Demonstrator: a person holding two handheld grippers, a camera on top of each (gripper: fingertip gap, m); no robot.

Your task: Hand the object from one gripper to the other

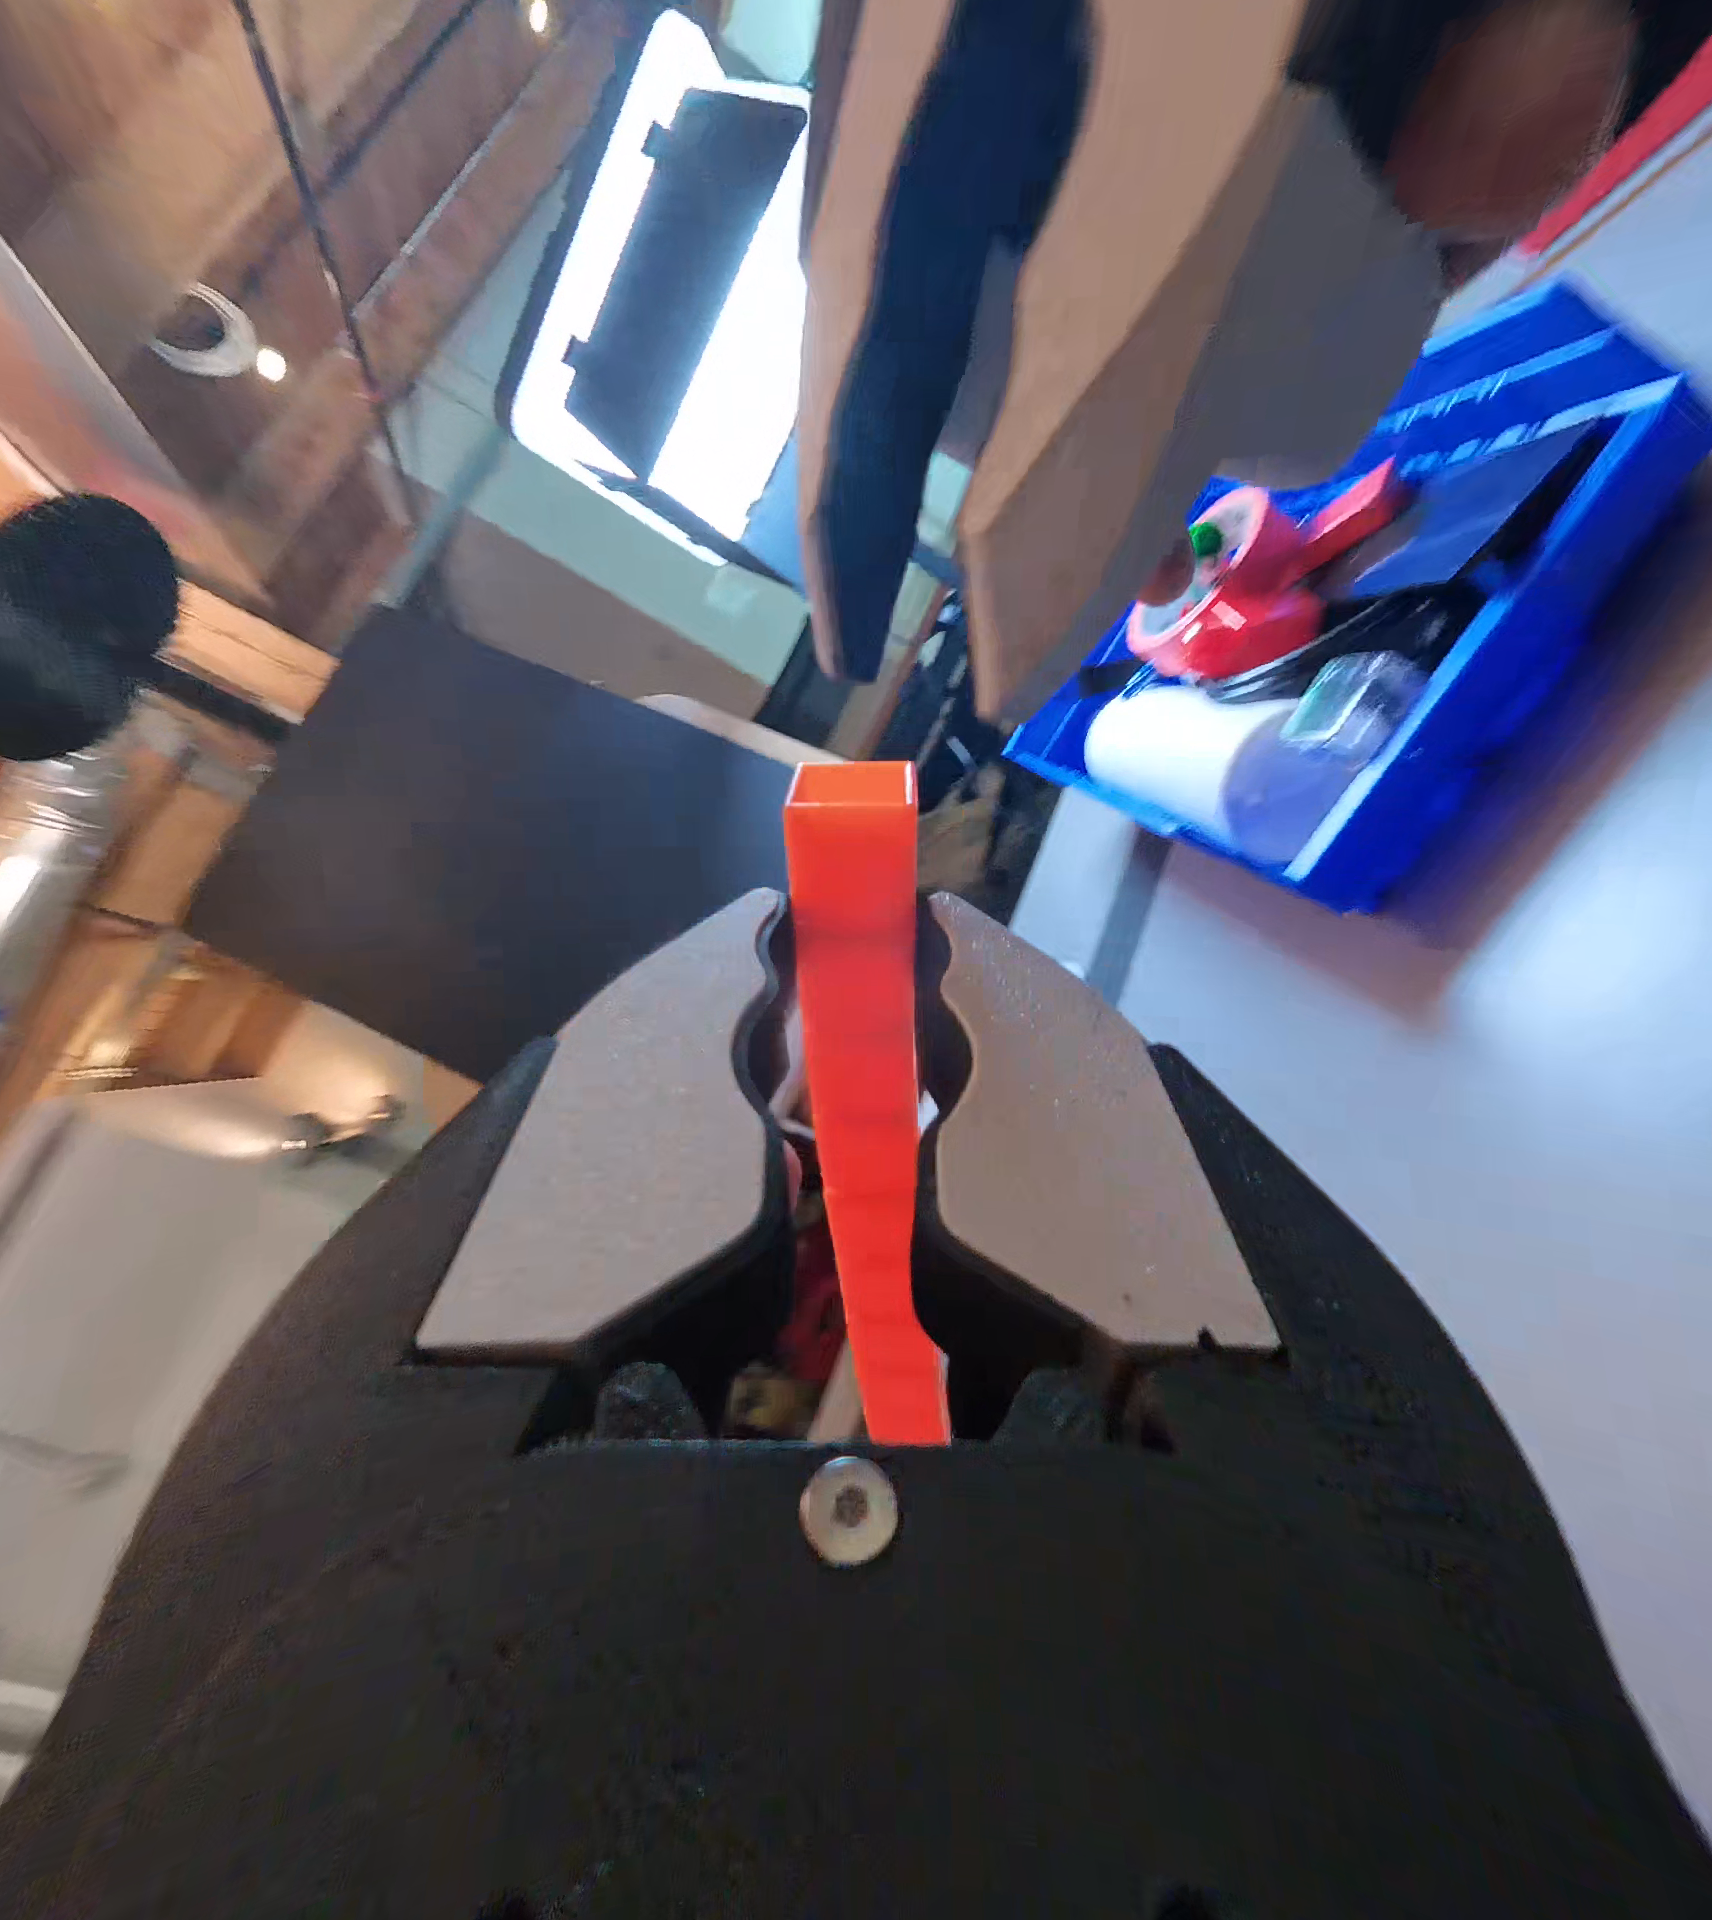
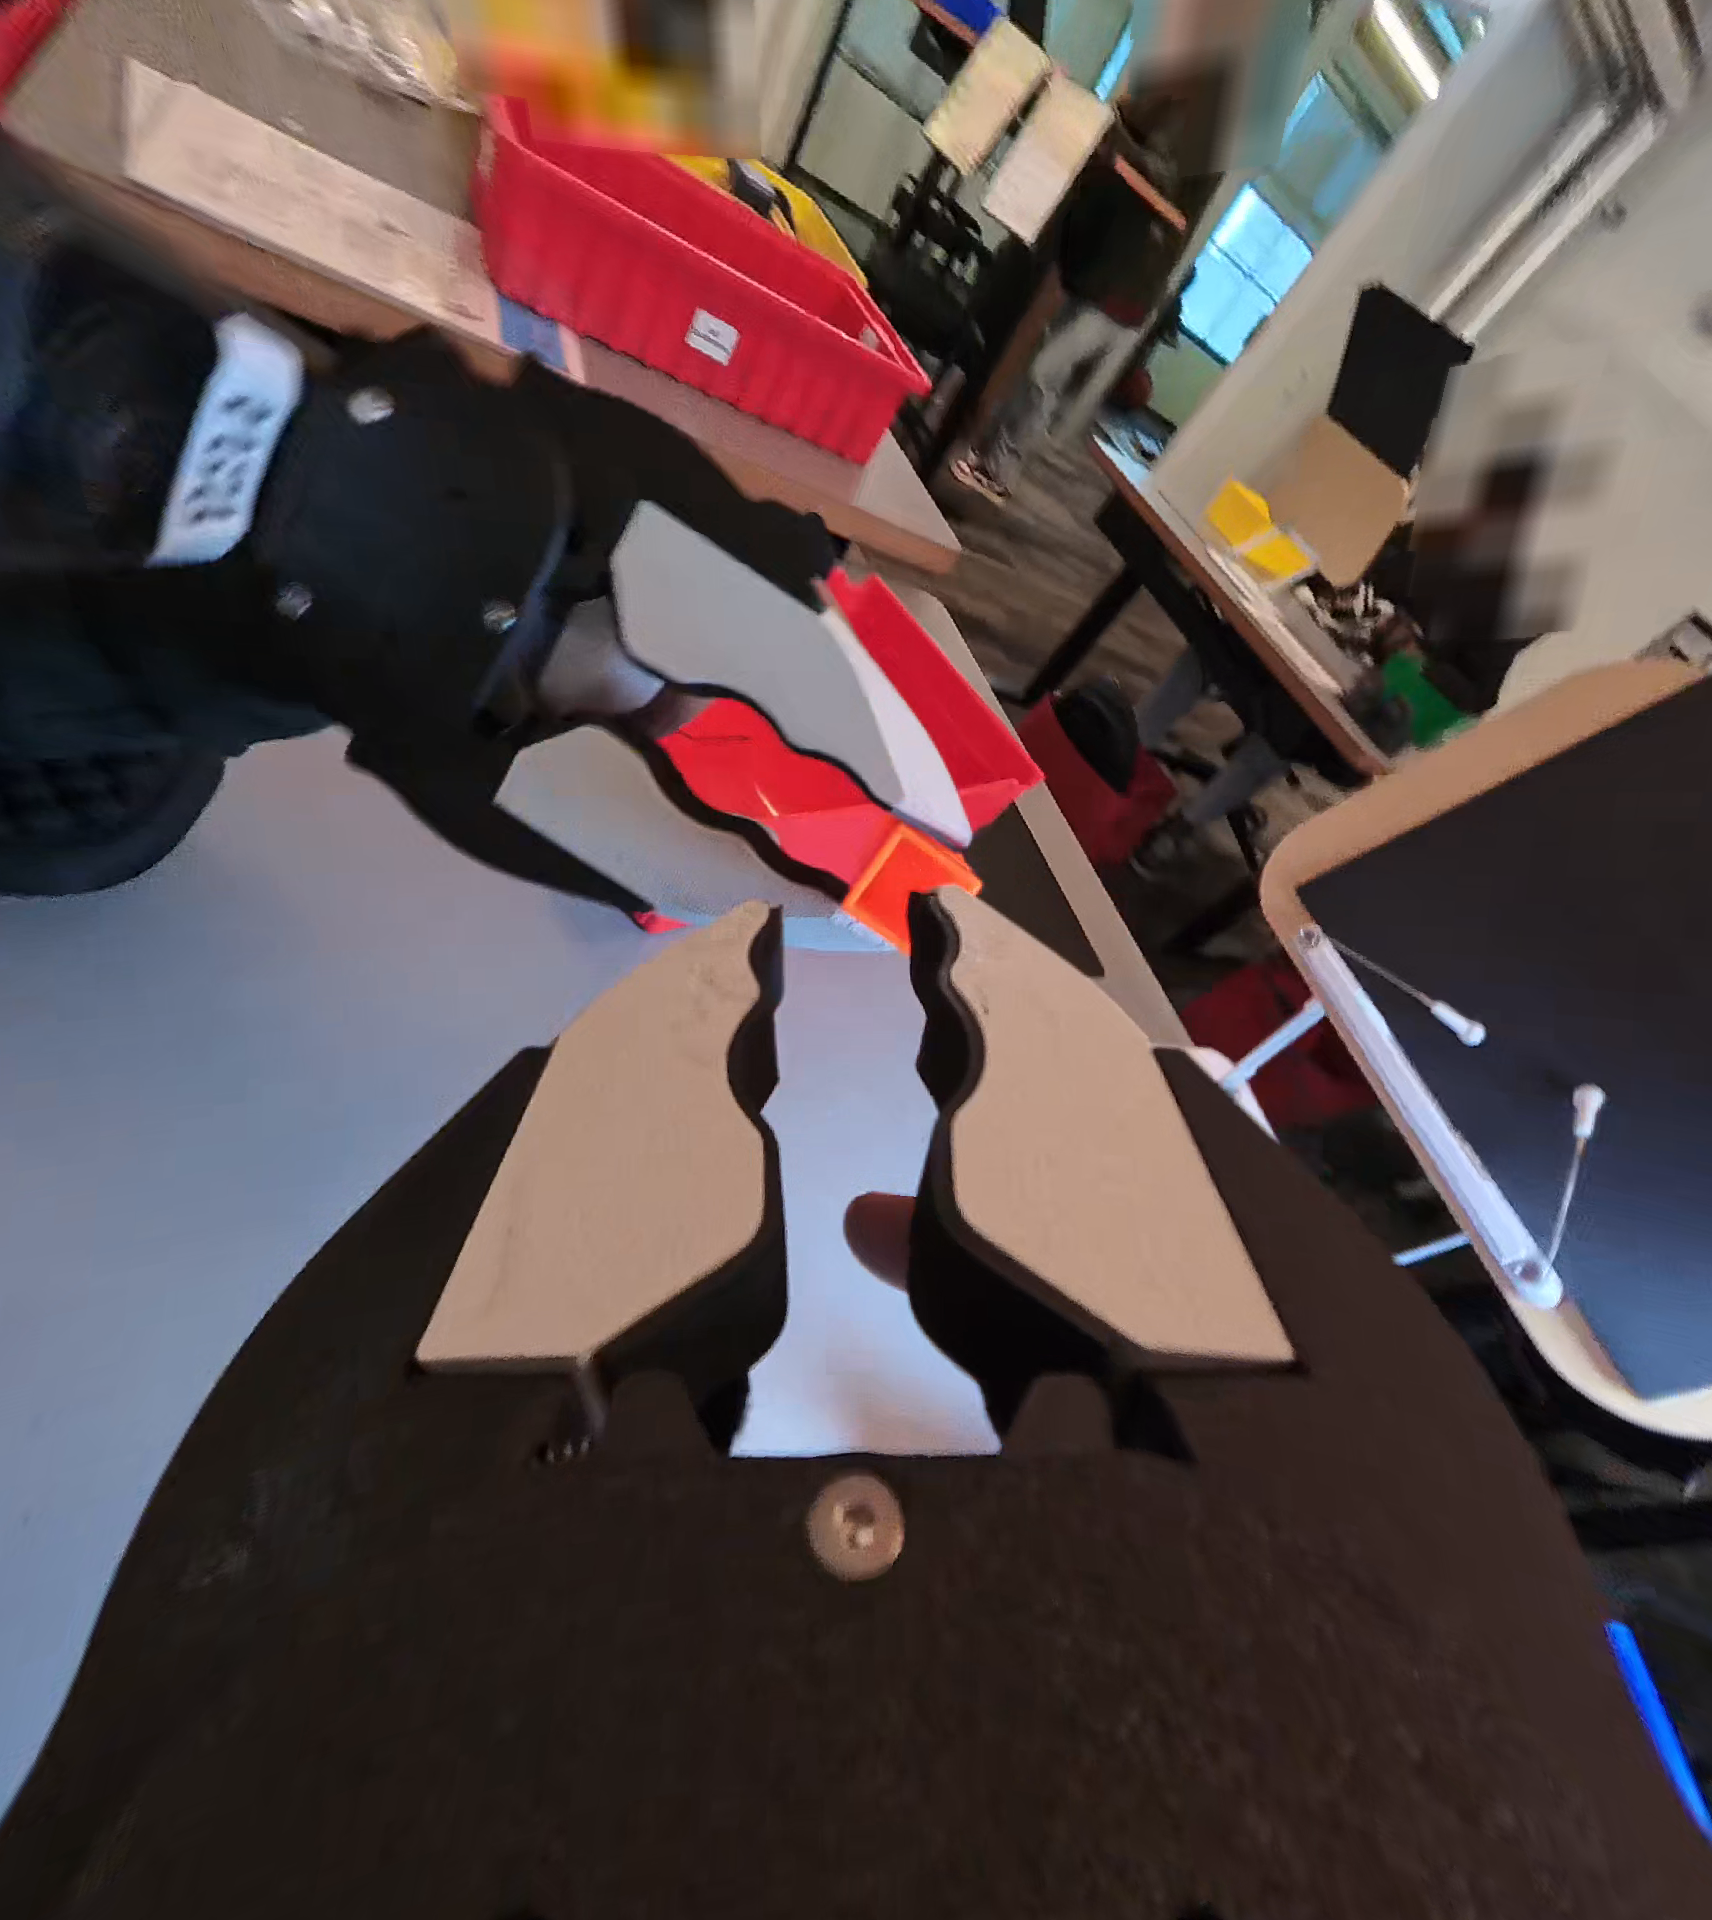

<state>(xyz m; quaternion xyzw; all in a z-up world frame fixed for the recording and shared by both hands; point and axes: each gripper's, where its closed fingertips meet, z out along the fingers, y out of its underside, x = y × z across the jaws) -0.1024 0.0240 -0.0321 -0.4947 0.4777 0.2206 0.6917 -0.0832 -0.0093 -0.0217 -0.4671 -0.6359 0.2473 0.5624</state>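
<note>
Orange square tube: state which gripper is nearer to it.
Left. The left gripper is clamped on the orange square tube; the right gripper is open, its tips just short of the tube's end.

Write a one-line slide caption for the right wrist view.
Open right gripper approaches the orange square tube clamped in the left gripper above a white table.

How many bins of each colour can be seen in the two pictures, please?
Blue bin: 1
Red bins: 2, a large one on the wooden table and a small one behind the left claw
Yellow bins: 2, blurred
Total: 5
</note>
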